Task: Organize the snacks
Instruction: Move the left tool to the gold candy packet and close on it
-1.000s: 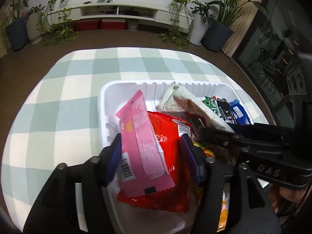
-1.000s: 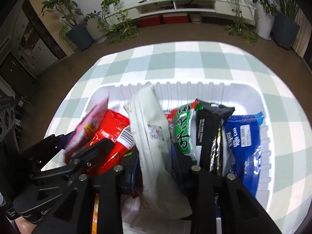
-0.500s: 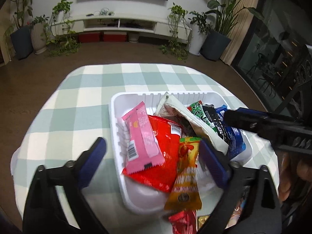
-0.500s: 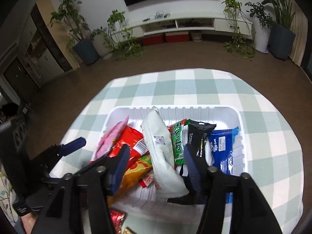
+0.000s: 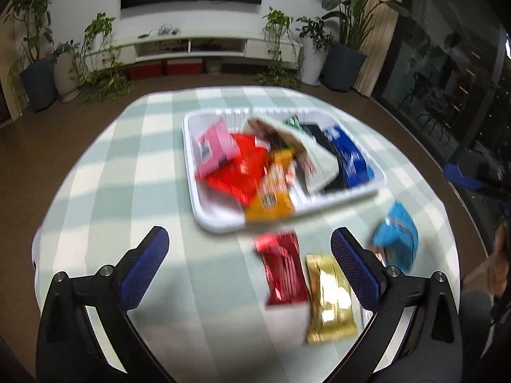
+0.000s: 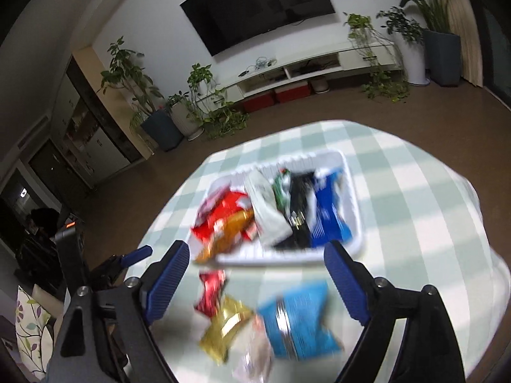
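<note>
Left wrist view: left hand-held gripper (image 5: 246, 261) now stands wide and empty, pink packet (image 5: 215, 148) released into tray (image 5: 220, 223). Right hand-held gripper (image 6: 255, 269) is opening, empty, white packet (image 6: 266, 210) dropped. Three packets remain on surface (image 5: 127, 175).

Home living room: wall TV (image 6: 255, 9), low white media console (image 5: 191, 46), potted plants (image 6: 140, 95), checked-cloth table (image 5: 127, 175).
</note>
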The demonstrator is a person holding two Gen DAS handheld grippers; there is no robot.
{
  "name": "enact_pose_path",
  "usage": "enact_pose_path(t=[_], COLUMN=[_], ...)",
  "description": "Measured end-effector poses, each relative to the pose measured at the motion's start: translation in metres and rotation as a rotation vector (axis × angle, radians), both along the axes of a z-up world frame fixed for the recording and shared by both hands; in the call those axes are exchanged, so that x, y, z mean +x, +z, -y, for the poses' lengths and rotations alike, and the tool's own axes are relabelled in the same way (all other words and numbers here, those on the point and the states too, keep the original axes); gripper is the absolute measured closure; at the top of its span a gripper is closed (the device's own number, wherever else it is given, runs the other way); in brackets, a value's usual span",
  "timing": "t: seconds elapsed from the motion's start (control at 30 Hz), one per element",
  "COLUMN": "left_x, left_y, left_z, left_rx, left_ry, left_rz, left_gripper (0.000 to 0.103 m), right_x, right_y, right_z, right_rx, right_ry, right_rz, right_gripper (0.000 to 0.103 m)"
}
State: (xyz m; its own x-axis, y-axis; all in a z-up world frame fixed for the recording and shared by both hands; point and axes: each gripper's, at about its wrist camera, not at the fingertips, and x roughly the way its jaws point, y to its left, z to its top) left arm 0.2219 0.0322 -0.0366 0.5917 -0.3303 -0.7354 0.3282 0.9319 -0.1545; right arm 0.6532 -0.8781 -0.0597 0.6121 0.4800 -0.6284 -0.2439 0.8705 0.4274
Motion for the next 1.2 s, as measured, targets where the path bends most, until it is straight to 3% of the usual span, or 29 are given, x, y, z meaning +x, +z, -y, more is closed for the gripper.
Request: enact_pose_path(t=[0.2,0.4,0.87,0.93,1.17,1.2], left_x=[-0.042,-0.068,-0.057,-0.053,-0.041,-0.04], left_y=[-0.025,-0.038,-0.033,-0.036,-0.044,-0.045], left_z=[0.011,0.033,0.074,0.081,0.09,0.091], left_rx=[-0.014,0.029,0.131,0.158,0.189,0.199], left_ry=[-0.002,-0.056,-0.156,-0.176,-0.181,-0.184], left_rz=[-0.115,-0.131,-0.144,-0.147,-0.175,-0.18], left_gripper=[0.0,0.0,0.002,0.015,0.033,0.04], right_x=[-0.06,-0.091,-0.125,-0.128,-0.135,-0.135], right_y=[-0.031,-0.05,-0.054,-0.053,-0.052,-0.052], right_z=[0.022,0.029,0.028,0.029,0.033,0.034], right_rx=[0.035,0.039,0.041,0.036,0.035,0.037], right_ry=[-0.05,-0.062,-0.032,-0.033,-0.028,-0.029], right_rz=[-0.024,-0.057,-0.057,-0.055,-0.048,-0.047], right_gripper=[0.015,0.015,0.015,0.015,0.015,0.015])
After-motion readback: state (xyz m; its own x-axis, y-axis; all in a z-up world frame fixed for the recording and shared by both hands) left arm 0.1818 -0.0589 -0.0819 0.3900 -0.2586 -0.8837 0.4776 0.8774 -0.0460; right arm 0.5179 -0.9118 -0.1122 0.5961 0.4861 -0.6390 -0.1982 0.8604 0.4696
